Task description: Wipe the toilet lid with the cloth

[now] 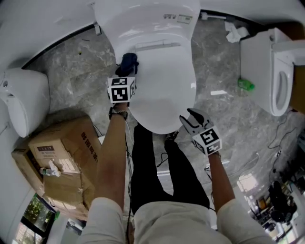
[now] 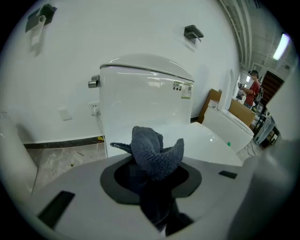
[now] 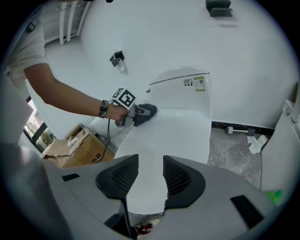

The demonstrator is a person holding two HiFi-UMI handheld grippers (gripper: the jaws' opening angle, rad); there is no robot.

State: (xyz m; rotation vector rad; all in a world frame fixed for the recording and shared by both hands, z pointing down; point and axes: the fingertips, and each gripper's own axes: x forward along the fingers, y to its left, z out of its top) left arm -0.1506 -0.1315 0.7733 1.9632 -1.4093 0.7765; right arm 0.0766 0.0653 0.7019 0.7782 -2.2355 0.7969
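Note:
The white toilet lid (image 1: 159, 81) lies closed, with the tank (image 1: 147, 14) behind it. My left gripper (image 1: 127, 64) is shut on a dark blue-grey cloth (image 1: 129, 61) at the lid's back left corner. In the left gripper view the cloth (image 2: 154, 152) bunches up between the jaws, in front of the tank (image 2: 145, 103). My right gripper (image 1: 189, 119) hovers open at the lid's front right rim, nothing between its fingers (image 3: 178, 176). The right gripper view shows the lid (image 3: 173, 136) and the left gripper (image 3: 143, 112) with the cloth.
Cardboard boxes (image 1: 62, 162) stand at the left, beside a white fixture (image 1: 24, 102). A second toilet (image 1: 274, 71) stands at the right, with crumpled paper (image 1: 234, 33) and a green item (image 1: 246, 85) on the marble floor. The person's legs (image 1: 159, 171) are in front of the bowl.

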